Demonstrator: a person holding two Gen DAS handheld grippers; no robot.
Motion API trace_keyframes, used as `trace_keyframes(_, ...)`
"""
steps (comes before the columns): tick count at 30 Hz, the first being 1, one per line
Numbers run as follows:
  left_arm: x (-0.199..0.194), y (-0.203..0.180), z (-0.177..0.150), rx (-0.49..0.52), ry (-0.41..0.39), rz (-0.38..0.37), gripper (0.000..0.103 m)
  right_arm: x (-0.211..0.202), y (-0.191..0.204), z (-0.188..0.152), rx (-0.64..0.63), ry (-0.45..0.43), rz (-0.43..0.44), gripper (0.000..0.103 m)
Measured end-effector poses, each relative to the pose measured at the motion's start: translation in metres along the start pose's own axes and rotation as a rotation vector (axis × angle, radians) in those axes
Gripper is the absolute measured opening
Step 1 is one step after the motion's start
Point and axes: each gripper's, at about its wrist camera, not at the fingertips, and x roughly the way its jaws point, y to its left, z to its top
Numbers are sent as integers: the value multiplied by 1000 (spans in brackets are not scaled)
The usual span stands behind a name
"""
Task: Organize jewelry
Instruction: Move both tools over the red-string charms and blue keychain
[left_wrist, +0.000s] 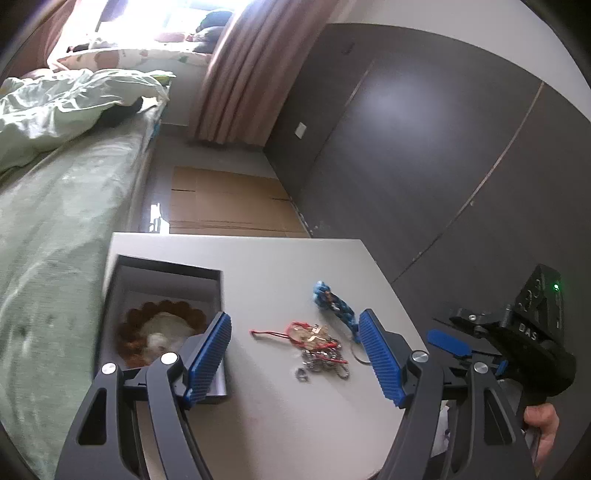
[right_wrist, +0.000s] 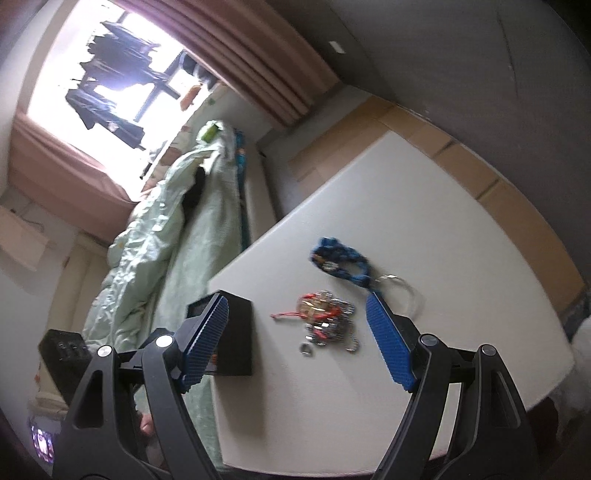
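Observation:
A dark open box (left_wrist: 162, 295) stands at the left of the white table (left_wrist: 280, 266); a brown bead bracelet (left_wrist: 162, 314) lies inside it around something pale. A tangle of red cord and silver chain (left_wrist: 317, 347) lies mid-table, with a small silver ring (left_wrist: 301, 374) beside it. A blue braided strap (left_wrist: 332, 302) with a metal key ring lies behind the tangle. My left gripper (left_wrist: 295, 332) hovers open over the tangle, nothing between its pads. My right gripper (right_wrist: 297, 317) is open too, framing the same tangle (right_wrist: 327, 321), the strap (right_wrist: 341, 260) and the box (right_wrist: 232, 332).
A bed with a pale green quilt (left_wrist: 55, 206) runs along the table's left side. Flattened cardboard (left_wrist: 229, 203) covers the floor beyond the table, beside a dark wall panel (left_wrist: 424, 147). A hand (left_wrist: 541, 424) holds the right gripper's body at the table's right edge.

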Motion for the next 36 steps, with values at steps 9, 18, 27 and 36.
trace_keyframes(9, 42, -25, -5, 29, 70, -30, 63, 11, -24, 2, 70, 60, -96, 77)
trace_keyframes(18, 97, -32, -7, -28, 213, -24, 49, 14, -30, 9, 102, 66, -112, 77)
trace_keyframes(27, 131, -26, -9, -91, 299, 12, 47, 10, -39, 20, 138, 58, -97, 77)
trace_keyframes(36, 157, -32, -11, -44, 318, 97, 47, 9, -43, 27, 153, 61, -78, 77)
